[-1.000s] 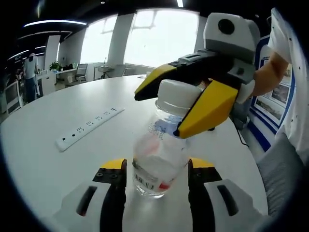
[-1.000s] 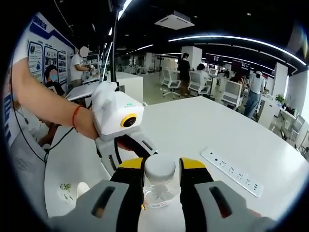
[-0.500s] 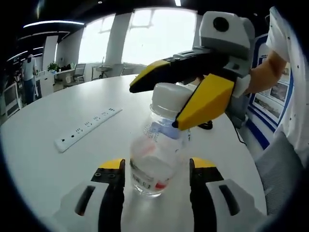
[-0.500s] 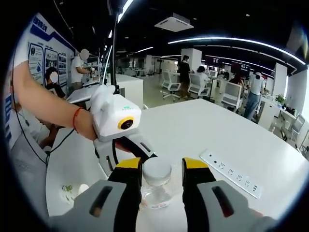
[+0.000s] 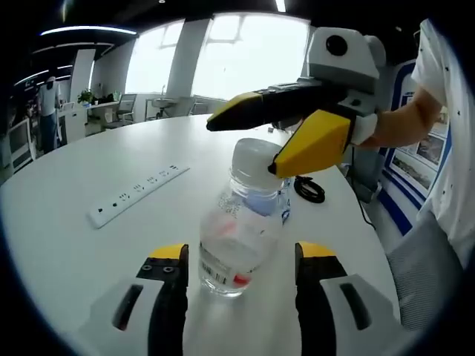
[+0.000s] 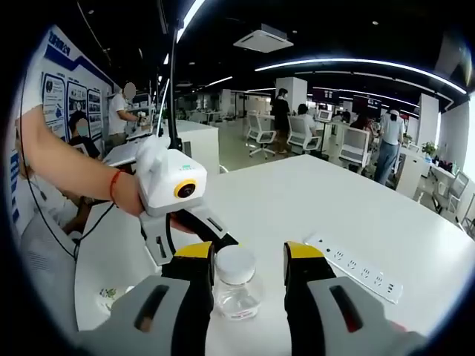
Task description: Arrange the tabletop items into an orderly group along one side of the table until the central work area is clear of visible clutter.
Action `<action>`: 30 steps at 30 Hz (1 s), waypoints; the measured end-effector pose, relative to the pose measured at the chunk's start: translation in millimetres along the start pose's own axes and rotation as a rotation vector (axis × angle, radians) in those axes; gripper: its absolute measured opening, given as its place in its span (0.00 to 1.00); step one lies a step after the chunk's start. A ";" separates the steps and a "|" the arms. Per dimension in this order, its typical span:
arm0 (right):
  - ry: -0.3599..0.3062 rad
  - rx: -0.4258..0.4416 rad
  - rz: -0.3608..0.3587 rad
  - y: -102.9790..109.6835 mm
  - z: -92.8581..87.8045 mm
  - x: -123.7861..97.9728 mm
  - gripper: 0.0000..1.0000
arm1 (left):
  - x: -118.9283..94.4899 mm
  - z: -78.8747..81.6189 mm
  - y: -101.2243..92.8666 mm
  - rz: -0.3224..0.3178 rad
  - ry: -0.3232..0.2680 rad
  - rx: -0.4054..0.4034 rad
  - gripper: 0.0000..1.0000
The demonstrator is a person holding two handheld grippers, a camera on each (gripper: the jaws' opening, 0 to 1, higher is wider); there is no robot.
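Observation:
A clear plastic bottle (image 5: 239, 236) with a white cap (image 5: 256, 158) and a barcode label stands on the white round table (image 5: 89, 252). My left gripper (image 5: 241, 259) is open around its base, with a gap on each side. My right gripper (image 5: 245, 147) comes in from the right, its yellow jaws spread just above and beside the cap without touching it. In the right gripper view the cap (image 6: 236, 265) sits between the open right gripper (image 6: 249, 256), nearer the left jaw. The left gripper (image 6: 215, 239) reaches in behind the bottle (image 6: 236, 300), held by a hand.
A white power strip (image 5: 137, 194) (image 6: 355, 268) lies on the table beyond the bottle. A coiled black cable (image 5: 309, 189) rests near the table's right edge. A small crumpled scrap (image 6: 111, 295) lies at the left. A grey chair (image 5: 427, 252) stands beside the table.
My right gripper has let go of the bottle cap: its jaws have spread and drawn back a little. The bottle stays between the left jaws.

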State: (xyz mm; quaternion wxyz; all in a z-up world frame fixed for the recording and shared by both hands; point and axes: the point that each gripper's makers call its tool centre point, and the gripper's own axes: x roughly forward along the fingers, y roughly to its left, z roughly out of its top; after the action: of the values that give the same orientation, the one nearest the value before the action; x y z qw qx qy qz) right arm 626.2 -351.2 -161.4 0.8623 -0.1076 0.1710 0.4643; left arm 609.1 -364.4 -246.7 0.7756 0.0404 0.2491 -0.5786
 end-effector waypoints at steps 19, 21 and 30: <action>0.003 0.020 -0.006 -3.2 4.2 -25.7 0.45 | -35.7 21.7 -11.2 0.051 -0.030 -0.021 0.71; 0.010 0.022 -0.001 -1.9 3.5 -28.0 0.45 | -39.9 23.5 -13.4 0.058 -0.029 -0.015 0.72; 0.039 0.028 0.035 8.2 -1.3 -40.5 0.53 | -61.6 34.9 -26.9 0.084 -0.053 -0.018 0.76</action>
State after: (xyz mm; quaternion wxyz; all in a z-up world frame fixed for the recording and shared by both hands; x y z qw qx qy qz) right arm 598.4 -378.1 -146.8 0.8521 -0.1015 0.1963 0.4745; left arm 583.6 -331.4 -183.4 0.8060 0.0285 0.2317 -0.5439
